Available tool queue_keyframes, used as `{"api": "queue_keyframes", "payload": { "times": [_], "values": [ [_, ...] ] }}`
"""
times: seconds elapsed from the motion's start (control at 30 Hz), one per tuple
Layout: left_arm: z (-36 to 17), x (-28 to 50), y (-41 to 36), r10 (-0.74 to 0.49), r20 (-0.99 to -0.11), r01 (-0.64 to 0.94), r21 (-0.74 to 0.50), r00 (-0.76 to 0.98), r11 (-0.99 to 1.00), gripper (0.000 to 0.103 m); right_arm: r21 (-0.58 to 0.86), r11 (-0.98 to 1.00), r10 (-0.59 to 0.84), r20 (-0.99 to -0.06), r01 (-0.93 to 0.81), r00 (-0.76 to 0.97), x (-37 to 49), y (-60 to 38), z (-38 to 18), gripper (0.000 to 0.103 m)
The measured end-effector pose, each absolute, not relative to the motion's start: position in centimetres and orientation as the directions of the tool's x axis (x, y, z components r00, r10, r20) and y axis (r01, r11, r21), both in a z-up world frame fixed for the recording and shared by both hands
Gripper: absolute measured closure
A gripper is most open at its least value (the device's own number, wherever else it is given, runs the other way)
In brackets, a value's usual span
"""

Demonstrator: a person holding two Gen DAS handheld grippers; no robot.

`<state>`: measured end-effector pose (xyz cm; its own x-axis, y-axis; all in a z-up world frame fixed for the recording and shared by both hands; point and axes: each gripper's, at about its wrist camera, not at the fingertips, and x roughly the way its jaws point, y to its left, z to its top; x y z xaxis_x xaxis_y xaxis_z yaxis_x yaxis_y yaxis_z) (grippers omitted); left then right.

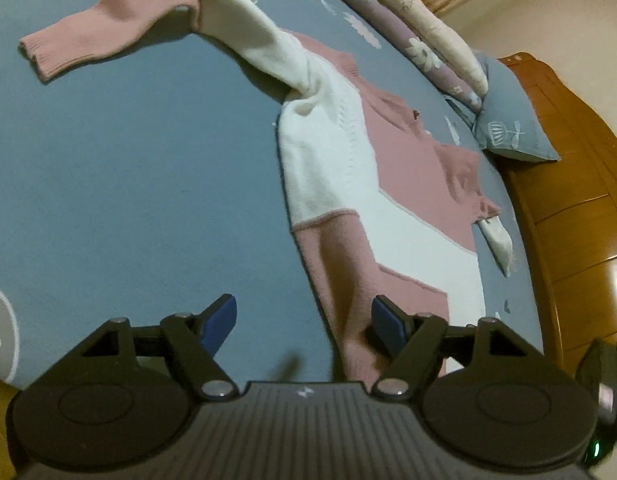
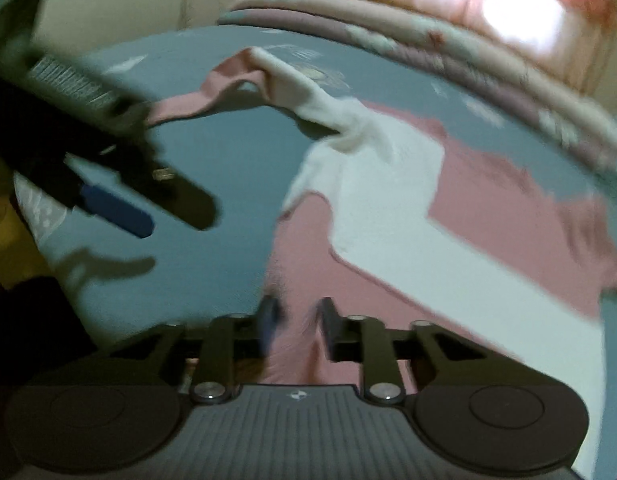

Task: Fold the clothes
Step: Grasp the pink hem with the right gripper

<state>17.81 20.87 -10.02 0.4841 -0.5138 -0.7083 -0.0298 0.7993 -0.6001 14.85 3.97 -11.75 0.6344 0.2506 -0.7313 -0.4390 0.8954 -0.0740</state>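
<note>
Left tongs (image 1: 304,324) spread, tilted down over bed (image 1: 128,200), right tongs (image 2: 296,320) pinching sweater (image 2: 388,220) hem

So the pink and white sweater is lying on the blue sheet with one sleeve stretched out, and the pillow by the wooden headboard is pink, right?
Not quite: the pillow is blue-grey with a white print, not pink, as the left wrist view shows. The rest holds: the pink and white sweater lies on the blue sheet with one sleeve stretched out, beside the wooden headboard.

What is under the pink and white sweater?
The sweater lies on a blue bedsheet, visible all around it. Anything beneath the sweater itself is covered.
</note>
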Motion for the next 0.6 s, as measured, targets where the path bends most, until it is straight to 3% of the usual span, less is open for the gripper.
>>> {"api": "queue_keyframes", "payload": {
  "times": [0.27, 0.6],
  "values": [
    [-11.9, 20.3, 16.3, -0.569, -0.695, -0.012, -0.638, 0.440, 0.770, 0.028, 0.003, 0.958, 0.192, -0.748, -0.287, 0.635, 16.9, -2.3, -13.4, 0.076],
    [-13.8, 21.0, 13.1, -0.552, -0.693, -0.070, -0.650, 0.465, 0.757, 0.028, 0.176, 0.928, 0.357, -0.670, -0.328, 0.651, 16.3, -5.8, -14.6, 0.072]
  ]
}}
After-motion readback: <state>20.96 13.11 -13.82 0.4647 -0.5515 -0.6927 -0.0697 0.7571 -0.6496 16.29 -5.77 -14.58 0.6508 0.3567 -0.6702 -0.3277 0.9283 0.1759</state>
